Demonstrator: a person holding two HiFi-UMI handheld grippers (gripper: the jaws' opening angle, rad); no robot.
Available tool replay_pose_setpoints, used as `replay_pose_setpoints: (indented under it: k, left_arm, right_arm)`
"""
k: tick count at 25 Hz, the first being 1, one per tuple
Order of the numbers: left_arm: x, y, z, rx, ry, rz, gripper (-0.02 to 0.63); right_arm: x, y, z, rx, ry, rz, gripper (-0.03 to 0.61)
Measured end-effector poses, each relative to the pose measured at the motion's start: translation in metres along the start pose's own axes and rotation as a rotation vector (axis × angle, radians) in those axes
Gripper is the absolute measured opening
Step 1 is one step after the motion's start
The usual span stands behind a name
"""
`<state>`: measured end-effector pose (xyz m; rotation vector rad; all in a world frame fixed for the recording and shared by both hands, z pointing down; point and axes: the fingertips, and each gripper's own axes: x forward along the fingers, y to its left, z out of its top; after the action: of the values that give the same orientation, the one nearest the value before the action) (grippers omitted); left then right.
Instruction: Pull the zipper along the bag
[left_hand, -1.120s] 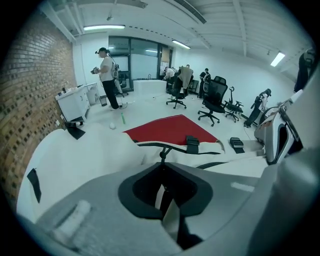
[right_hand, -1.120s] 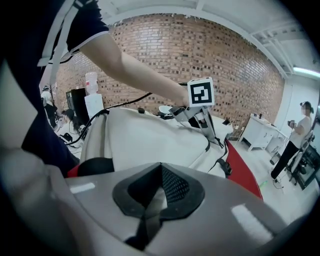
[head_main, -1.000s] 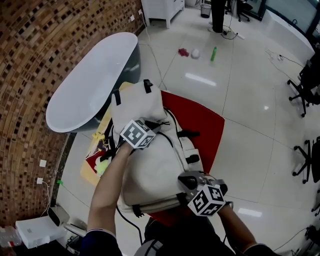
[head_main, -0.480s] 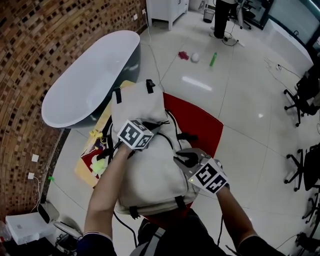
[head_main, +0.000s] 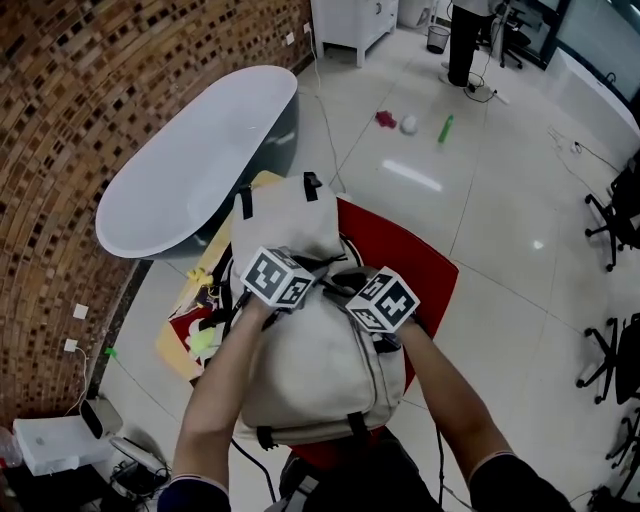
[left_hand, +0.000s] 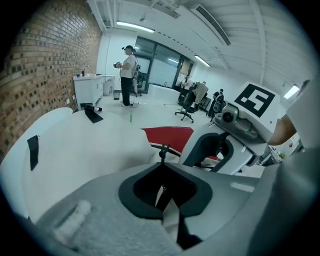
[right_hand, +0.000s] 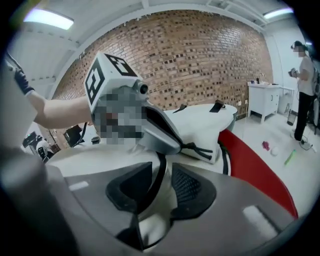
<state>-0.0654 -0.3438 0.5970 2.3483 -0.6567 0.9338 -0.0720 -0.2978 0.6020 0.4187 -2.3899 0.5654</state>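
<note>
Cream soft fabric backpack (head_main: 310, 380): probably limp and light; grasp at the zipper pull. Left claw (left_hand: 162, 192) pinches its fabric. Right claw (right_hand: 162, 187) has just opened, with a black cord (right_hand: 159, 172) between its jaws.

Your bag (head_main: 310, 370) is off-white, with black straps (head_main: 244, 203) and black buckles (head_main: 312, 183). The seat (head_main: 410, 255) under it is plain bright red. The bathtub (head_main: 190, 160) is white inside and grey on its outer wall. The brick wall (head_main: 90, 70) is mottled brown, tan and near-black. The floor (head_main: 500, 210) is glossy white tile with pale grey joints. On it are a green bottle (head_main: 445, 128), a white ball (head_main: 408, 124) and something dark pink (head_main: 385, 119). The mat (head_main: 172, 345) by the tub shows yellow and red. Your sleeves (head_main: 205, 492) are dark navy. The office chairs (head_main: 612, 205) are black.
</note>
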Motion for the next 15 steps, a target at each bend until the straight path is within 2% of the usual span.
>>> replay_pose_setpoints:
  k: [5, 11, 15]
  left_arm:
    - [0.000, 0.002, -0.004, -0.039, -0.019, 0.014, 0.022]
    - [-0.006, 0.012, -0.018, -0.141, -0.028, 0.028, 0.030]
    - [-0.022, 0.021, -0.029, -0.190, -0.024, 0.070, 0.023]
  right_arm:
    - [0.002, 0.001, -0.008, -0.049, 0.089, 0.027, 0.047]
    - [-0.007, 0.004, -0.007, -0.125, 0.109, 0.014, 0.034]
    - [-0.012, 0.005, -0.006, -0.144, 0.104, 0.011, 0.034]
